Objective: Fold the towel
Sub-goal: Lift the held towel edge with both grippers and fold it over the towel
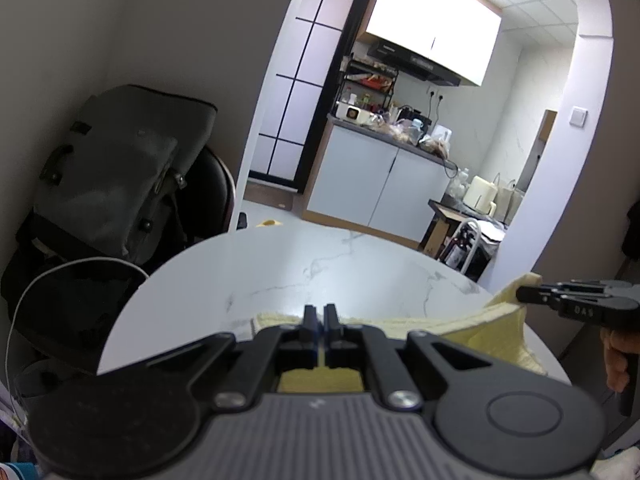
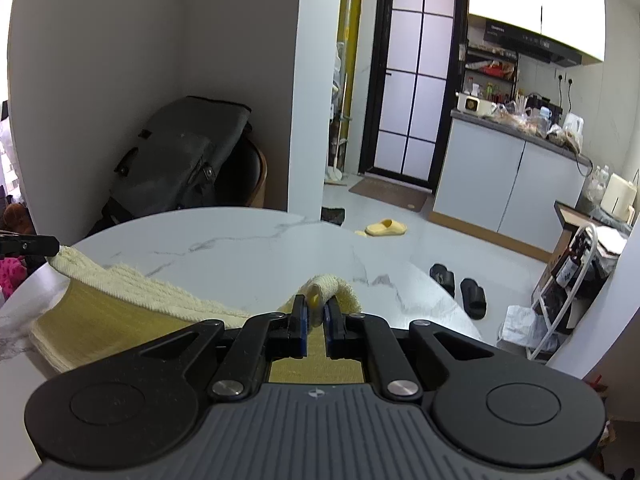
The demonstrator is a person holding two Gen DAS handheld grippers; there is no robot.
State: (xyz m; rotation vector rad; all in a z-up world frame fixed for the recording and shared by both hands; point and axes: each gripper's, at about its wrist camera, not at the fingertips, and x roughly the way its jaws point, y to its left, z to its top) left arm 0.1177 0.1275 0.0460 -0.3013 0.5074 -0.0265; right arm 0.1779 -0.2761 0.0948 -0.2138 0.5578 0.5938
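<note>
Towel (image 2: pixel 120 296) x1, 2 hand-held grippers, left (image 1: pixel 320 316) & right (image 2: pixel 316 304), each pinching towel edge.

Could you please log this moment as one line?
left gripper: shut on yellow towel | right gripper: shut on towel corner | towel edge lifted over marble table

A round white marble-veined table (image 2: pixel 248 248) fills the foreground; behind it a grey bag (image 2: pixel 188 156) slumps on a dark chair (image 2: pixel 250 178) against the wall; a thin white cable (image 1: pixel 60 276) loops in front of the bag in the left view; a black-framed glass door (image 2: pixel 412 76) stands beyond; a cluttered kitchen counter (image 2: pixel 516 128) tops white cabinets (image 2: pixel 508 188); a yellow slipper (image 2: pixel 386 227) and a pair of black slippers (image 2: pixel 460 286) lie on the pale floor; a white wire rack (image 2: pixel 560 292) stands at right.
</note>
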